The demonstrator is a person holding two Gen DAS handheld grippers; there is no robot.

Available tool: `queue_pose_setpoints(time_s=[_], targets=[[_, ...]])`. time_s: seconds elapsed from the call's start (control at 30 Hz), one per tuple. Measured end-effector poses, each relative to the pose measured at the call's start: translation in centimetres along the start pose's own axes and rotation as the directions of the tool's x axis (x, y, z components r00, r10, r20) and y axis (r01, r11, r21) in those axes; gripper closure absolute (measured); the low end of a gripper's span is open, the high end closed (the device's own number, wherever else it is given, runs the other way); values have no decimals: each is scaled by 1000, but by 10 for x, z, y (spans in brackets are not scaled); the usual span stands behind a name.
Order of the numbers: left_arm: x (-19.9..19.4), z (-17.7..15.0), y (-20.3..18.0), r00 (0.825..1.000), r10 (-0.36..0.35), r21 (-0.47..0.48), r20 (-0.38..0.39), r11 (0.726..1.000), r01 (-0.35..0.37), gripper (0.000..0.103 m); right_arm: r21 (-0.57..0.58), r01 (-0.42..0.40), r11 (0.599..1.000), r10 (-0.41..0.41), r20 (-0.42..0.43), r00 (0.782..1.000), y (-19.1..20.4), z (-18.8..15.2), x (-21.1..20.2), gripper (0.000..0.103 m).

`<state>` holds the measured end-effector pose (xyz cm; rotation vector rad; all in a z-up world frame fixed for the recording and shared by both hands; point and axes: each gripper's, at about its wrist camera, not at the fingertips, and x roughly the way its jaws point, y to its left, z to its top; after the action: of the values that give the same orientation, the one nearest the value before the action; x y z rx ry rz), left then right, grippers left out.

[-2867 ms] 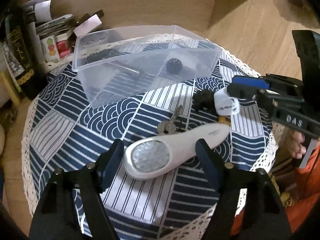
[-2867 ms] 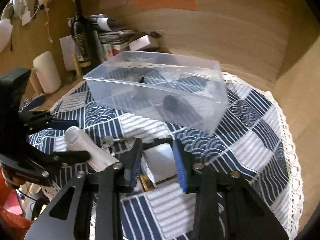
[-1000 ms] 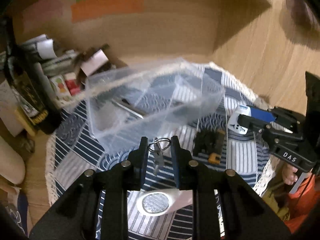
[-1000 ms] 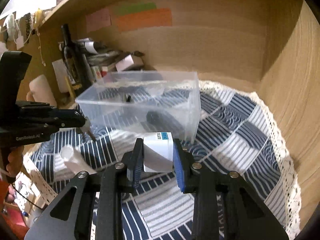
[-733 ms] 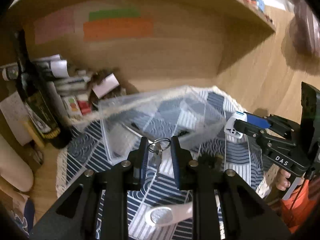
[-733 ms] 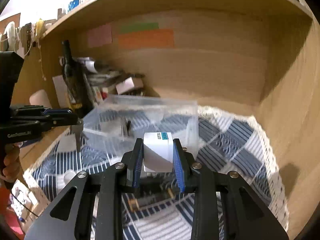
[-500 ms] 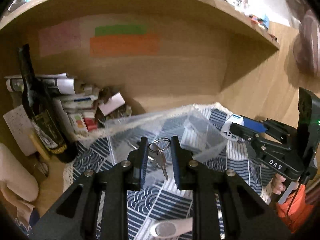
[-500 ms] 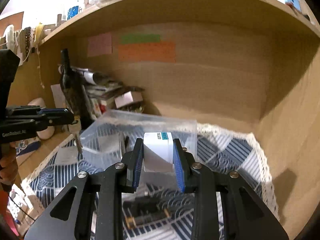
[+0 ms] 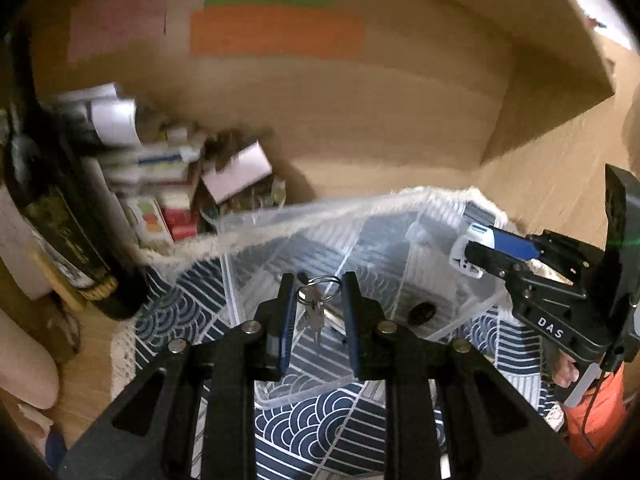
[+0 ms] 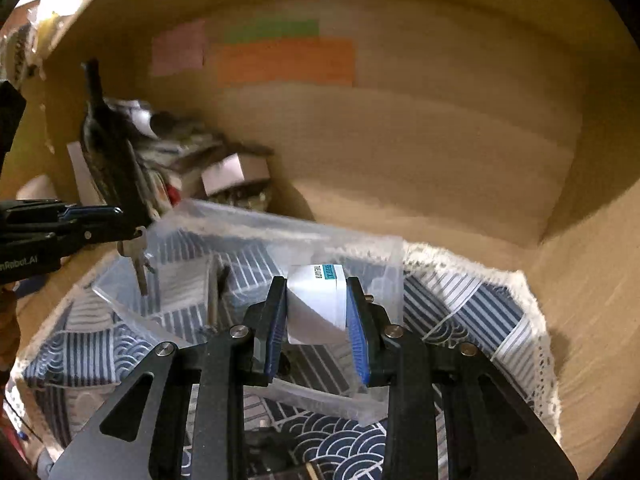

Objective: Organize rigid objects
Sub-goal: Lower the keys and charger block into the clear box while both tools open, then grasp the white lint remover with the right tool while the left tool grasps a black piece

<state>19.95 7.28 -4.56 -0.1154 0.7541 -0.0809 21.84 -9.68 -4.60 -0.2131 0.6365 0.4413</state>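
Observation:
My left gripper [image 9: 318,294] is shut on a key ring with keys [image 9: 314,312] and holds it over the clear plastic bin [image 9: 280,224]; the keys also show hanging at the left of the right wrist view [image 10: 138,258]. My right gripper [image 10: 316,300] is shut on a white plug adapter [image 10: 316,300] and holds it above the bin's near wall [image 10: 344,398]. The adapter and right gripper show at the right of the left wrist view [image 9: 466,256]. A black round piece [image 9: 418,314] and a metal rod [image 10: 214,284] lie in the bin.
The bin stands on a round table with a blue patterned cloth [image 9: 320,432]. A dark wine bottle [image 9: 60,208] and a heap of boxes and papers [image 9: 180,176] stand at the back left against a wooden wall [image 10: 400,140]. A black part [image 10: 276,456] lies in front of the bin.
Both grippers have risen and moved forward over the bin, each with its object still held. The white tool on the cloth has dropped out of view.

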Motion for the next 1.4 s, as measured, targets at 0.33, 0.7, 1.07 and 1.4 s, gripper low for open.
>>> queue_pose_setpoints(time_s=[0.33, 0.7, 1.07, 1.4], targets=[[33, -8, 0, 996, -2, 10, -84, 1000, 2, 81, -25, -12, 1000, 8, -119, 993, 5, -9, 44, 77], [15, -10, -9, 998, 35, 26, -50, 999, -34, 52, -45, -26, 999, 23, -63, 998, 15, -4, 18, 59], [-51, -39, -12, 997, 71, 18, 41, 997, -72, 22, -87, -136, 987, 138, 13, 990, 56, -17, -39, 46], [-70, -113, 19, 991, 125, -78, -51, 989, -129, 16, -118, -307, 945, 293, -122, 948, 115, -74, -36, 42]])
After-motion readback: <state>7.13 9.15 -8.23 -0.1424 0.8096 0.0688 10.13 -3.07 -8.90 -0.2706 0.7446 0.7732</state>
